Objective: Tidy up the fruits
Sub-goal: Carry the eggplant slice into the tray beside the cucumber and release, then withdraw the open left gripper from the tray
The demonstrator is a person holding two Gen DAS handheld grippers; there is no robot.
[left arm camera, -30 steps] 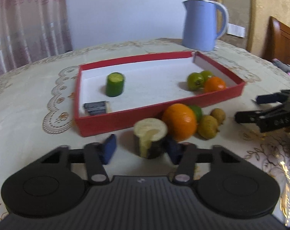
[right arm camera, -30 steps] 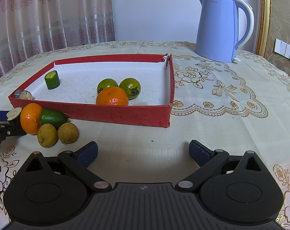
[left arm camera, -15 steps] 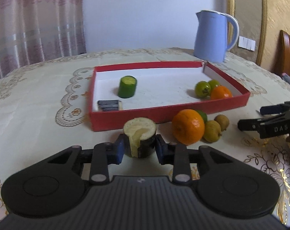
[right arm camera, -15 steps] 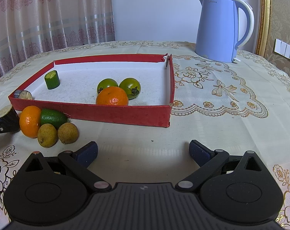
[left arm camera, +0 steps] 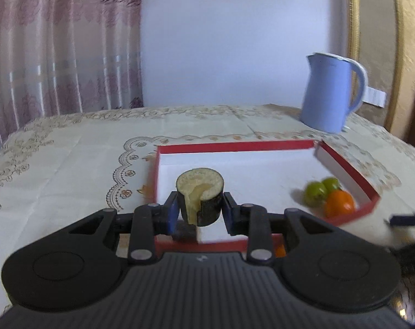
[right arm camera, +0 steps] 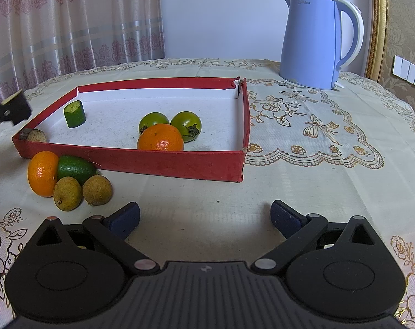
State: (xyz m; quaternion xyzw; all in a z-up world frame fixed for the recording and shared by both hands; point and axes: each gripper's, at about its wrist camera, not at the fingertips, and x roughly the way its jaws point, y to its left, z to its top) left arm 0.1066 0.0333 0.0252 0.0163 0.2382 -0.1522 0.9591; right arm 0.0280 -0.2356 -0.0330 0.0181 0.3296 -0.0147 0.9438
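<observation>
step: carrying to red tray | left gripper clamped on cut dark-skinned chunk, above tray's 7 o'clock corner | right gripper fingers apart, empty | next: lower, release inside tray

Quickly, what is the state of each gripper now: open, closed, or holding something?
Left gripper: closed on the dark-skinned cut piece, held above the red tray.
Right gripper: open, holding nothing.

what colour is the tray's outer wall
Red tray, white inside; clearest in the right wrist view.
</observation>
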